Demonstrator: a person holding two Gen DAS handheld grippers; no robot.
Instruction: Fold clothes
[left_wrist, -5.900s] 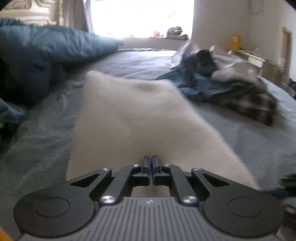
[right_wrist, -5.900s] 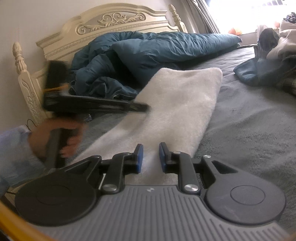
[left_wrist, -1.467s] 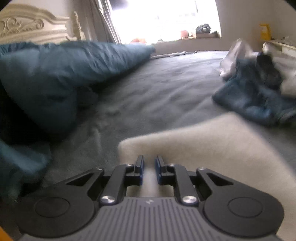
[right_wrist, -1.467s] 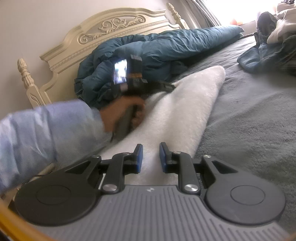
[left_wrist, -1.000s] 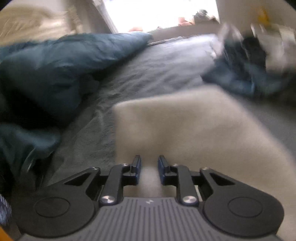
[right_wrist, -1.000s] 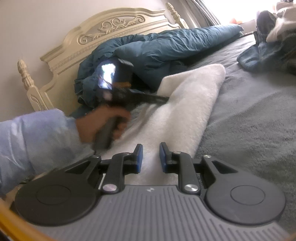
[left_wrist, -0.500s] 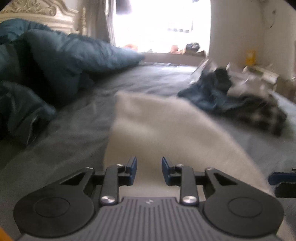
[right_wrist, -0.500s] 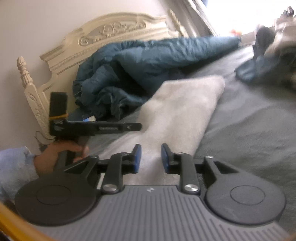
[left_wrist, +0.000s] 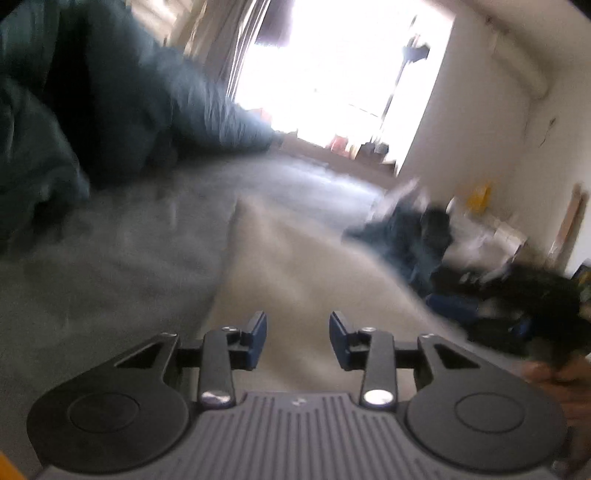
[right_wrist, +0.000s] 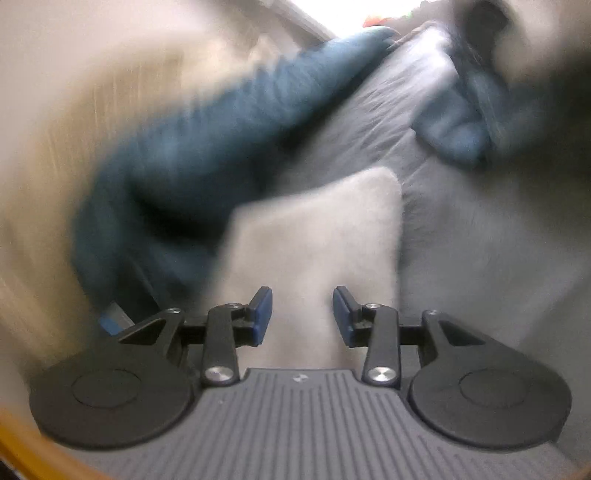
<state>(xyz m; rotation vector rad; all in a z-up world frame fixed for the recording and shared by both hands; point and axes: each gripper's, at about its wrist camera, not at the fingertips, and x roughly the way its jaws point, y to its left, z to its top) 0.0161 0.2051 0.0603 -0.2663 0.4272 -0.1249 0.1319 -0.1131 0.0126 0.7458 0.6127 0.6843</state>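
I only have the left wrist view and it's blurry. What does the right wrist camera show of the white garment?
Observer: The white fleece garment shows as a short folded block on the grey bedspread, its far right corner rounded.
Operator: Is the right gripper holding it?
Observer: No. The right gripper has its jaws apart over the near end; they have just been opening, and no pad pinches the fabric.
Operator: What lies to the left of it there?
Observer: The teal duvet, bunched along the garment's left edge, with the cream headboard beyond it, heavily blurred.
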